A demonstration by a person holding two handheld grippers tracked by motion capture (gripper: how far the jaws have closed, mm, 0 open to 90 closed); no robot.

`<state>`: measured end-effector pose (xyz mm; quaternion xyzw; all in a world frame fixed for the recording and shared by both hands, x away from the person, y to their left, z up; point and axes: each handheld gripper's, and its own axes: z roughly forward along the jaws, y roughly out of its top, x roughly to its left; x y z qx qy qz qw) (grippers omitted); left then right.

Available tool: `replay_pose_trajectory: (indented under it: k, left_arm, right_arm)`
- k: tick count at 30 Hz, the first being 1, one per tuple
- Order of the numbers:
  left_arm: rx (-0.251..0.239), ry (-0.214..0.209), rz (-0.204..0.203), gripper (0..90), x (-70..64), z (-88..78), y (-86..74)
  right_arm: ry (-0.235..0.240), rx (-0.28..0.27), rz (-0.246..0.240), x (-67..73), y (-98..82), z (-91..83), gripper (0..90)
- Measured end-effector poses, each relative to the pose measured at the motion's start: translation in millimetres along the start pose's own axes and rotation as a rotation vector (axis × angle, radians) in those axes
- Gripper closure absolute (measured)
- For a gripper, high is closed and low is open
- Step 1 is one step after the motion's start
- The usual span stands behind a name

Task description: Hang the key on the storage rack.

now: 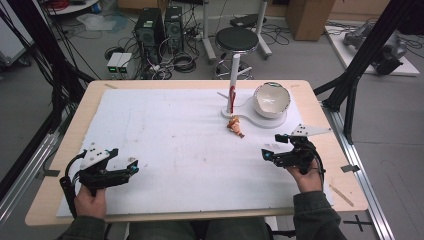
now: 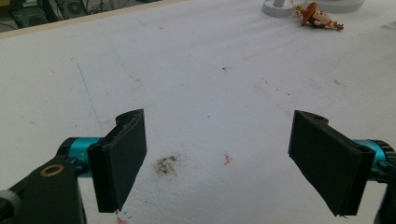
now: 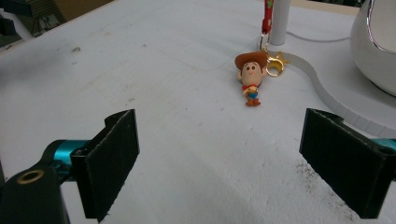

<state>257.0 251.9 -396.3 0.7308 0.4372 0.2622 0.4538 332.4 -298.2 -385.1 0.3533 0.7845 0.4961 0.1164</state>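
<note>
A small cowboy figure keychain (image 1: 235,126) (image 3: 250,77) (image 2: 320,17) lies on the white mat, its red strap and gold clasp running to a white upright post (image 1: 233,85) (image 3: 279,21). A white bowl (image 1: 271,99) (image 3: 377,44) sits on the white base beside the post. My right gripper (image 1: 276,149) (image 3: 224,163) stands open over the mat, short of the figure, nothing between its jaws. At the mat's near left my left gripper (image 1: 125,162) (image 2: 224,163) is open too, hovering over a dirty smudge (image 2: 165,164), far from the figure.
The white mat (image 1: 175,145) covers most of the wooden table (image 1: 45,195). Beyond the far edge stand a black stool (image 1: 236,40), computer towers (image 1: 156,27) and loose cables on the floor. Black frame struts rise at both sides.
</note>
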Motion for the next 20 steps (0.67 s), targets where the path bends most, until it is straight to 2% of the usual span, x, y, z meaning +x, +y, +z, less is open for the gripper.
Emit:
replay_pose_trajectory:
  k: [20]
  left_arm:
    - [0.011, -0.007, 0.000, 19.8, 0.2, 1.5, -0.5]
  right_arm:
    - [-0.023, -0.020, 0.004, 1.5, -15.5, -14.2, 10.9]
